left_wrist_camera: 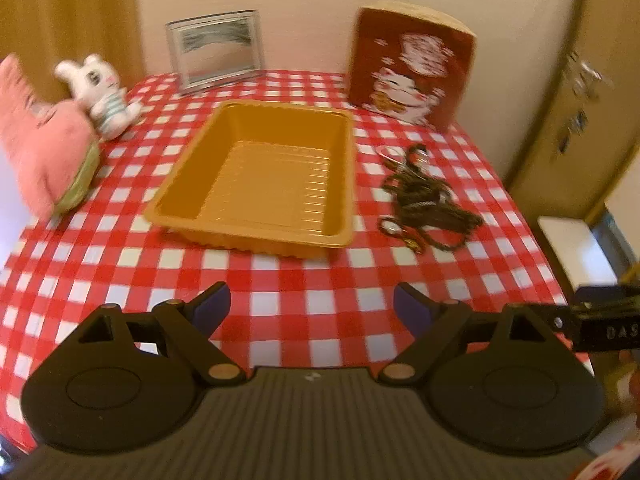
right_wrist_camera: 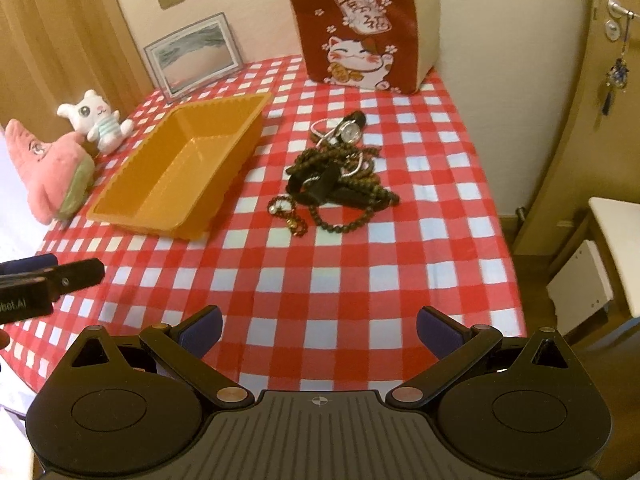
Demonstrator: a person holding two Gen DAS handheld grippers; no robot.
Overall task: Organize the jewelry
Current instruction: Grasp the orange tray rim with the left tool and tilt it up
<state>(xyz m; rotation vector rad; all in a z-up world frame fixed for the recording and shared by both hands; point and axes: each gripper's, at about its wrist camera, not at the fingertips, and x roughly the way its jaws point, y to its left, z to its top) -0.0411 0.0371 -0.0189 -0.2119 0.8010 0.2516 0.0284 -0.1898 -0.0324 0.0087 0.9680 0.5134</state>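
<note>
On the table: your red-and-white checked cloth (right_wrist_camera: 320, 280) covers the whole top.
Left gripper (left_wrist_camera: 311, 308): you hold it over the near edge, jaws spread wide, nothing between the purple pads (left_wrist_camera: 212, 306).
Right gripper (right_wrist_camera: 319, 330): you hold it near too, jaws wide apart and empty; the left tool's tip shows at its left edge.
Jewelry pile (right_wrist_camera: 340, 176): a tangle of dark bead strings, a black band and a silver wristwatch (right_wrist_camera: 350, 131), lying on the cloth just right of the tray, apart from both grippers.
Orange tray (left_wrist_camera: 188, 184): a ribbed plastic tray, nothing inside it, mid-table.
Far left: a white bunny plush (right_wrist_camera: 98, 120) leans against a pink star plush (right_wrist_camera: 48, 164).
Far side: a framed picture (right_wrist_camera: 192, 54) against the wall, and a lucky-cat cushion (right_wrist_camera: 360, 32) to its right.
</note>
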